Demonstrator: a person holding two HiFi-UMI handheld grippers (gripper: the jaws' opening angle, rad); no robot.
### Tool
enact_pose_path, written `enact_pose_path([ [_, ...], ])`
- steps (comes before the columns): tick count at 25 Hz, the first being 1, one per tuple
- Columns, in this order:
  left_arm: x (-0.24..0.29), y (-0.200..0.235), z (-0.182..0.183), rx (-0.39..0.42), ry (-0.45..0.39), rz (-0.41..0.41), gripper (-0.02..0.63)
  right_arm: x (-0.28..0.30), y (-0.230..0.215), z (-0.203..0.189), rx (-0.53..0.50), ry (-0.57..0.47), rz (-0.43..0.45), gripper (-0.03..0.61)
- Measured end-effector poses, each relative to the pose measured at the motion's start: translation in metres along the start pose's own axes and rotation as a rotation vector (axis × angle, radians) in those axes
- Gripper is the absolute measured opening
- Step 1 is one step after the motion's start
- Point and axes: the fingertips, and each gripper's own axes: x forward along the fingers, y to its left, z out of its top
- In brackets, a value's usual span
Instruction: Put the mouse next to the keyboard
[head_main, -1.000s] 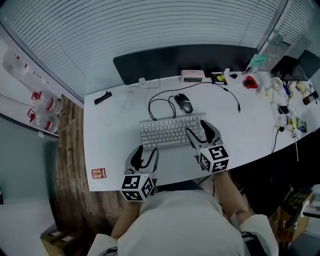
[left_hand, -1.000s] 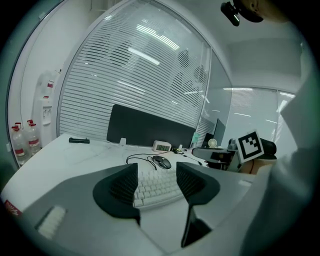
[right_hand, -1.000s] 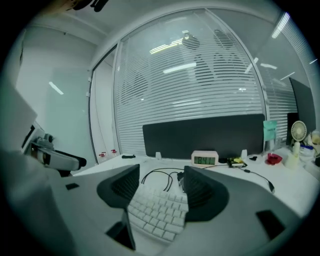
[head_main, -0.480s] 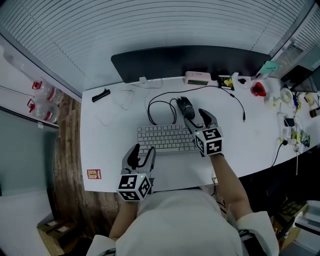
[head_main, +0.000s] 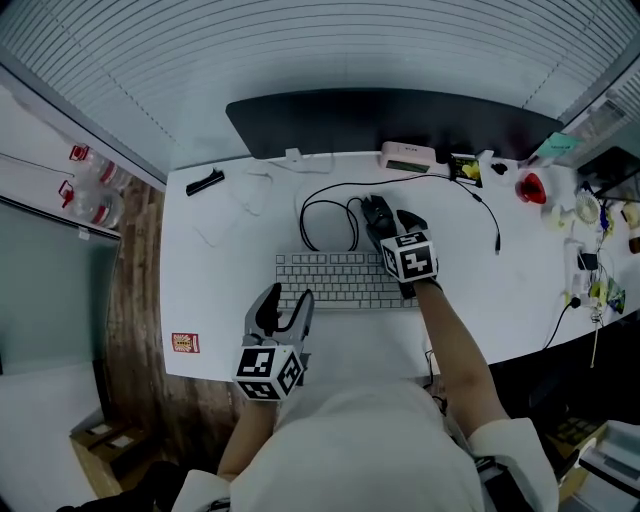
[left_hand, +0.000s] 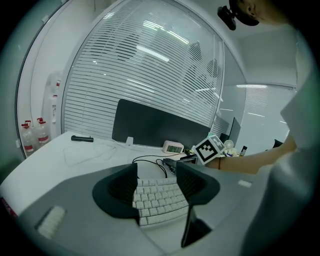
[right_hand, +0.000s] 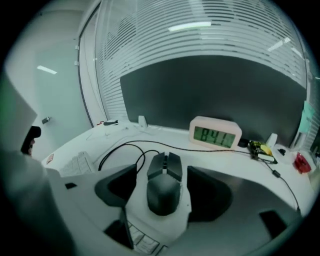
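Note:
A black wired mouse (head_main: 372, 208) lies on the white desk (head_main: 230, 270) just behind the right part of the white keyboard (head_main: 335, 280). My right gripper (head_main: 388, 220) reaches over the keyboard and straddles the mouse. In the right gripper view the mouse (right_hand: 165, 187) sits between the jaws of that gripper (right_hand: 162, 174). Gaps show on both sides and the jaws are opening. My left gripper (head_main: 287, 300) hovers near the desk's front edge, before the keyboard (left_hand: 157, 197). It is open and holds nothing.
The mouse cable (head_main: 325, 205) loops behind the keyboard. A pink clock (head_main: 406, 158) stands at the back before a dark monitor (head_main: 390, 115). A black pen (head_main: 204, 183) lies far left. A red object (head_main: 530, 188) and small clutter fill the right end.
My right gripper has moved from above the keyboard's right end forward to the mouse and now straddles it. The left gripper has hardly moved.

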Motion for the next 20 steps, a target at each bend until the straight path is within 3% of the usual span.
enact_pose_path([
  [10, 0.005, 0.003, -0.002, -0.005, 0.012, 0.027, 0.245, 0.036, -0.006, -0.025, -0.029, 0.220, 0.009, 0.293],
  [20, 0.003, -0.001, -0.001, -0.001, 0.006, 0.024, 0.245, 0.032, -0.007, -0.024, -0.032, 0.228, 0.004, 0.284],
])
